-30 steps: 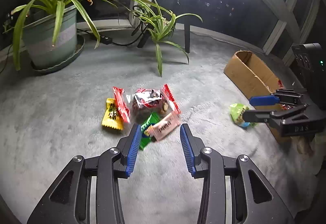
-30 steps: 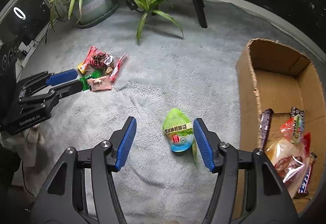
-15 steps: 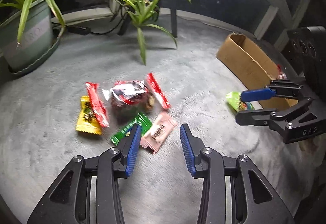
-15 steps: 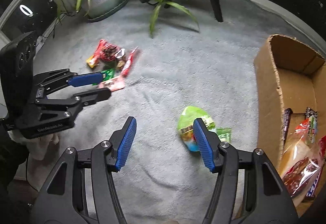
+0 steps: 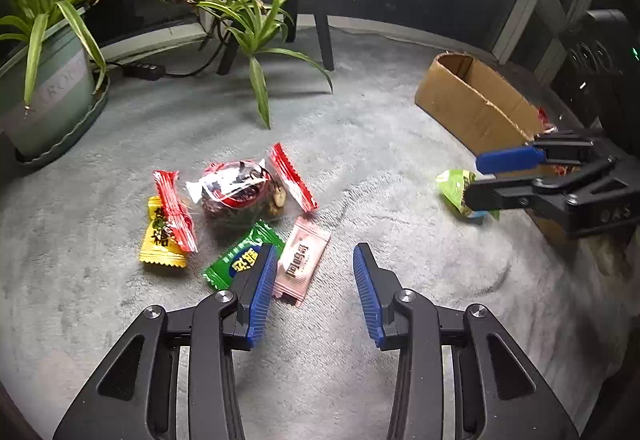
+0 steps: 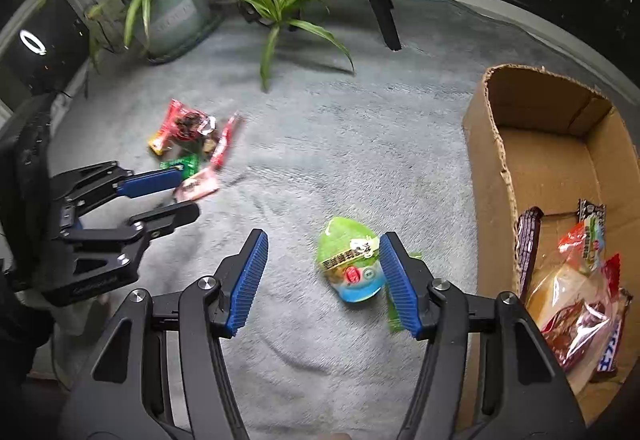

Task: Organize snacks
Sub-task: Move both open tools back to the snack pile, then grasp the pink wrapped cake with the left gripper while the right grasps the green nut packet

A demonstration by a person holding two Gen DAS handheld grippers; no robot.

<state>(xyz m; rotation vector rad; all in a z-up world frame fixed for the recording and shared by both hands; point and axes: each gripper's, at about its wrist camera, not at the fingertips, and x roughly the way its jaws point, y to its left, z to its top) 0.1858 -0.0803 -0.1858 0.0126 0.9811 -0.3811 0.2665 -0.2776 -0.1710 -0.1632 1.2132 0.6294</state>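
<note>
The left hand-held gripper (image 5: pixel 314 284) hangs wide open over grey carpet (image 5: pixel 360 144), holding nothing. A pink snack packet (image 5: pixel 301 260) lies just inside its left finger, and a green packet (image 5: pixel 240 258) is partly hidden behind that finger. Just beyond lie a clear bag of mixed snacks (image 5: pixel 240 192), two red sticks and a yellow packet (image 5: pixel 160 240).

The right hand-held gripper (image 6: pixel 323 282) is also wide open and empty. A green-and-blue snack pouch (image 6: pixel 351 260) lies between its fingers, close against the right one. To its right stands an open cardboard box (image 6: pixel 486 176) holding several snacks. Farther off are potted plants (image 6: pixel 176 12).
</note>
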